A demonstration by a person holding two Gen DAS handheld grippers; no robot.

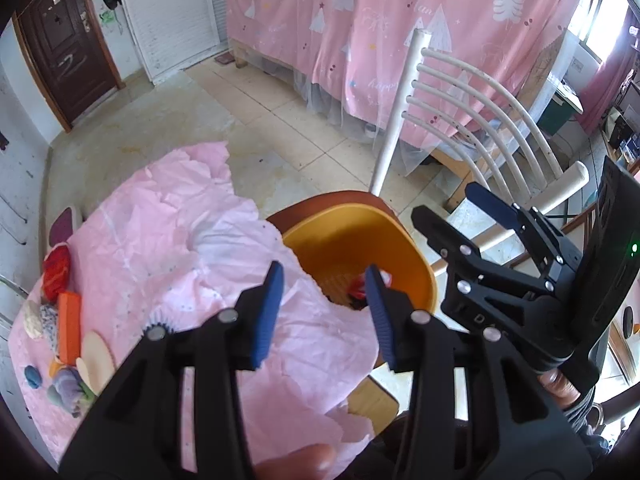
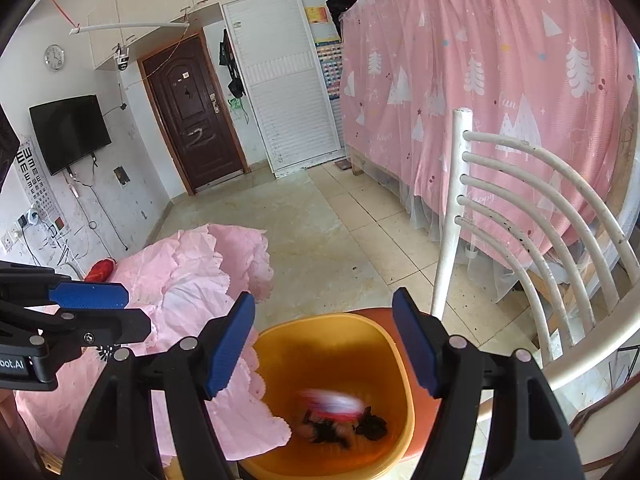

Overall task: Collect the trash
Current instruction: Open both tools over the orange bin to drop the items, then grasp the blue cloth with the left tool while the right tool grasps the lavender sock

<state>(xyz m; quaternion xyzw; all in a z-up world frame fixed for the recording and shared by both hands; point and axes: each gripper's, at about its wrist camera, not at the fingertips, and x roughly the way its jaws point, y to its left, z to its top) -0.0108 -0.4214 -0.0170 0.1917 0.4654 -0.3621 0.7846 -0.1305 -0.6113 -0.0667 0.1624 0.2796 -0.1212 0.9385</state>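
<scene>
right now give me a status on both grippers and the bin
Left gripper open, empty. Right gripper open above round orange plastic bin. Blurred red-and-white wrapper in bin with dark scraps. Nothing blocking.

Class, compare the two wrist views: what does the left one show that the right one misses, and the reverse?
Left wrist only: small items along the table's far-left edge, such as an orange block and a blue lump.
Right wrist only: a wall television, a clock, and blurred trash on the bin floor.
Both: the yellow bin, pink cloth, white chair.
</scene>
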